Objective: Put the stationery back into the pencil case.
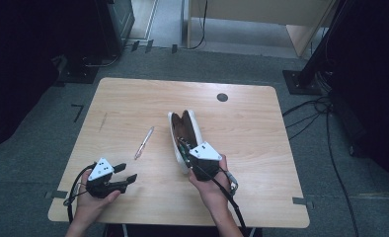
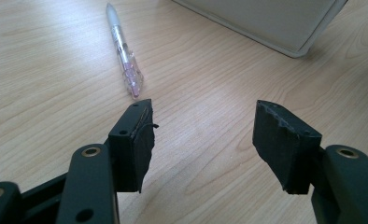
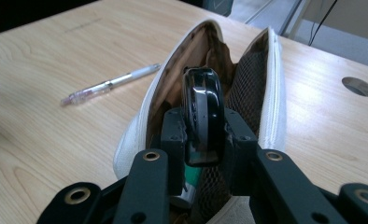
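Note:
A white pouch point(image 1: 196, 127) with a brown lining lies unzipped at the middle of the wooden table point(image 1: 133, 98). My right gripper point(image 1: 191, 157) sits over its near end, shut on a black, rounded, glossy object point(image 3: 203, 112) held upright above the pouch's point(image 3: 135, 130) mouth. A green item point(image 3: 191, 179) lies inside below the jaws. A clear pen point(image 1: 144, 142) with a pink tip lies left of the pouch. My left gripper point(image 1: 126, 173) rests at the front left, open and holding nothing, its fingertips point(image 2: 135, 135) just short of the pen point(image 2: 123, 49).
A round grey grommet point(image 1: 222, 97) sits in the table's far right part. Cables point(image 1: 321, 128) trail over the carpet on the right, beside a black stand base point(image 1: 301, 81). Dark equipment stands at the far left. Bare wood surrounds the pouch.

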Available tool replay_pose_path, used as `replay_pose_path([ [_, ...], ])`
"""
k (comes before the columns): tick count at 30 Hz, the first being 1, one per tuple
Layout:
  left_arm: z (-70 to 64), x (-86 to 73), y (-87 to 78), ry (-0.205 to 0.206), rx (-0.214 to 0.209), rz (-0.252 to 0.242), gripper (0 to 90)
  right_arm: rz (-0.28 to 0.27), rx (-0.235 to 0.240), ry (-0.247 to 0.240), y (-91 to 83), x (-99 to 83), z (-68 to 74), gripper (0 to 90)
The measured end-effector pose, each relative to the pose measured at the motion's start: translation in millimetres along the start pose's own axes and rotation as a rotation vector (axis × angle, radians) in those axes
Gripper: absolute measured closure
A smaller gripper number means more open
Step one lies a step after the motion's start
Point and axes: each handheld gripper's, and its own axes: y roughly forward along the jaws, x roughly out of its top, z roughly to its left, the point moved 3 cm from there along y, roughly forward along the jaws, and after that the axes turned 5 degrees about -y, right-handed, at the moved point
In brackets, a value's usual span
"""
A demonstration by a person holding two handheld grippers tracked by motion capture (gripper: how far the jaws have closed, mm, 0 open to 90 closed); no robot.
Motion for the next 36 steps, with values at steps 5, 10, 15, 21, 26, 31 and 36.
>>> replay_pose_path([
  [5, -0.6, -0.3, 0.5, 0.005, -0.002, 0.006, 39.2, 0.031, 0.003, 0.001, 4.3, -3.0, 1.1, 73.6],
  [10, -0.1, -0.4, 0.4, 0.003, 0.000, 0.007, 38.9, 0.058, 0.007, -0.002, 7.4, -6.0, 1.5, 73.5],
  [15, 0.3, -0.5, 0.3, 0.002, 0.002, 0.007, 38.9, 0.094, 0.027, -0.001, 9.0, -8.6, 0.2, 73.1],
  [21, -0.3, -0.5, 0.9, 0.004, 0.000, 0.010, 39.0, 0.137, 0.058, -0.002, 9.1, -11.6, 0.6, 72.3],
  [26, -0.4, -0.7, 1.1, 0.004, 0.001, 0.011, 39.1, 0.186, 0.081, -0.010, 11.8, -15.7, 2.6, 71.0],
  [31, -0.3, -0.8, 1.1, 0.005, 0.001, 0.012, 39.1, 0.194, 0.097, -0.013, 12.0, -17.0, 2.4, 69.5],
  [36, -0.1, -1.0, 0.8, 0.005, -0.001, 0.013, 39.2, 0.193, 0.104, -0.019, 9.6, -17.0, 2.4, 68.3],
])
